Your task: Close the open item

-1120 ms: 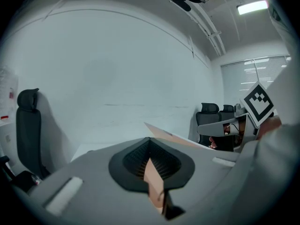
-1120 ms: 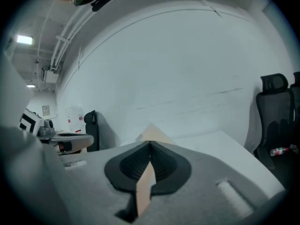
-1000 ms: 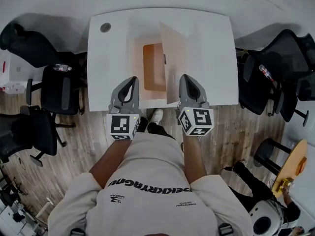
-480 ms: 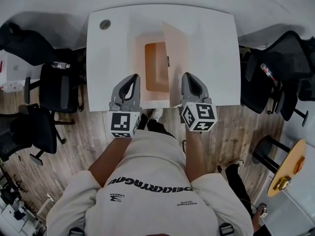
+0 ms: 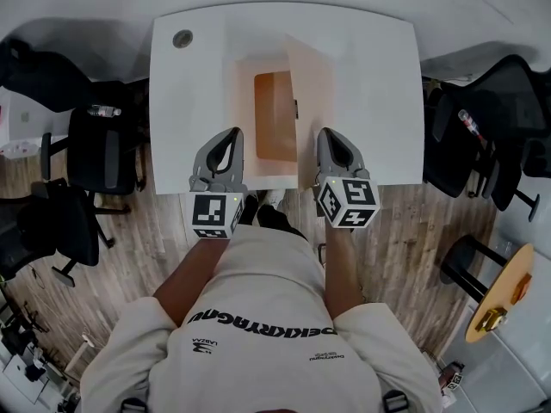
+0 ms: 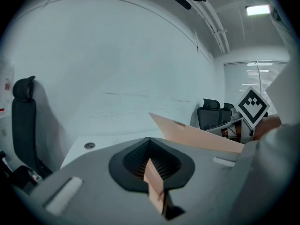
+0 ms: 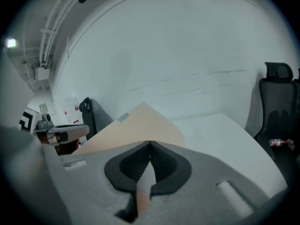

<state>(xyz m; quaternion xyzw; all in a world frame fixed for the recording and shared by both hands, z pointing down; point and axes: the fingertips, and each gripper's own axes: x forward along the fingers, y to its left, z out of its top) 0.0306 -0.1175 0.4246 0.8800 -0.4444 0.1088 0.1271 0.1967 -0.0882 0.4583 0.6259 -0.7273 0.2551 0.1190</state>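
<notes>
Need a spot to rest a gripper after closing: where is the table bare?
Bare table: the right strip between the raised cover and the right edge; the left strip beside the folder, short of the cable hole. Crowded: the near middle, where left gripper and right gripper clamp the folder.

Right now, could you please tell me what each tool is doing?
Left tool: closed on the folder, at its lower sheet's near edge.
Right tool: closed on the raised cover.
</notes>
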